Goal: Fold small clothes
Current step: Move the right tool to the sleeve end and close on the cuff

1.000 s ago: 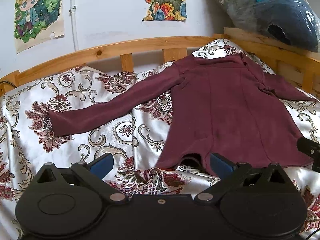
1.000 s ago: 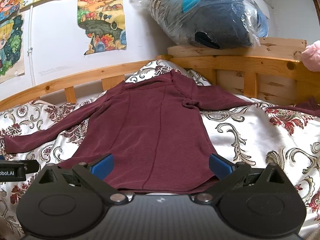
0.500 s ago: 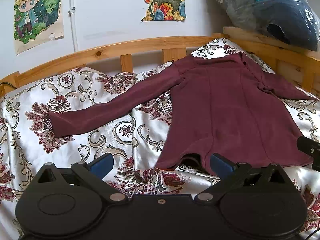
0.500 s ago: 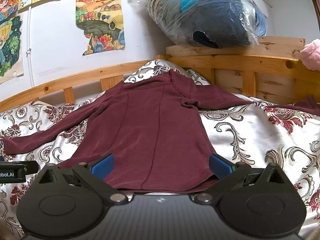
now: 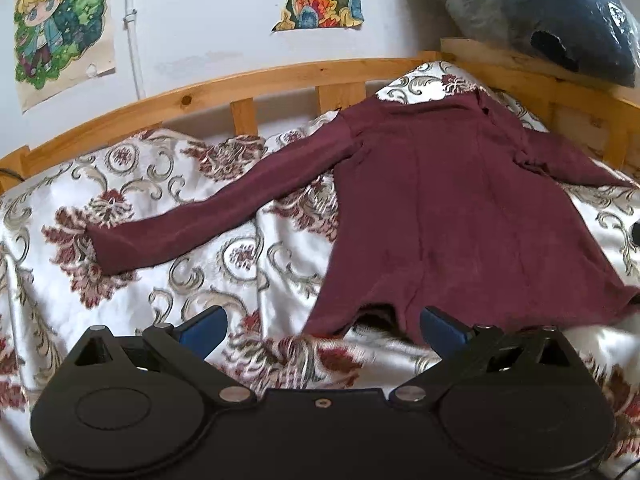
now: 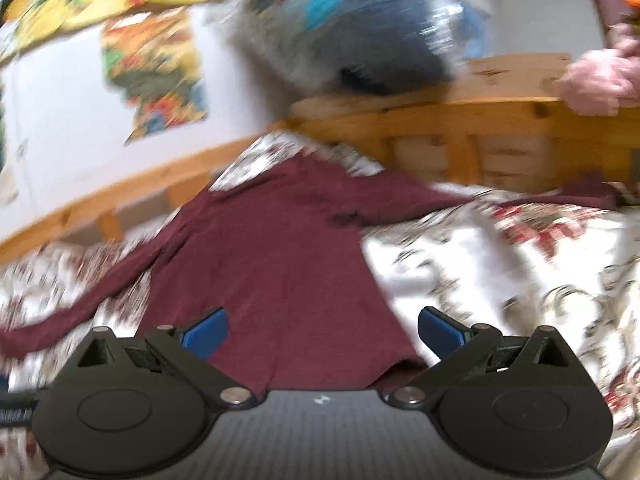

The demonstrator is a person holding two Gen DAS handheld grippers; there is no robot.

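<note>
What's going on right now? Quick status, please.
Left tool open, empty. Right tool open, empty. Maroon top spread flat on bedspread, unfolded. Nothing blocking.

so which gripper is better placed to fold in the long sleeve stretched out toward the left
Left, probably. The left gripper is open, and the stretched sleeve of the maroon top lies ahead on its side. The right gripper, also open, faces the body of the top and its view is blurred.

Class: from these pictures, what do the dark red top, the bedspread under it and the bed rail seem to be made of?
Dark red top: probably a soft matte knit; it shows no shine.
Bedspread: looks like satin, glossy with a floral pattern.
Bed rail: wood, likely varnished pine; knots show.
</note>
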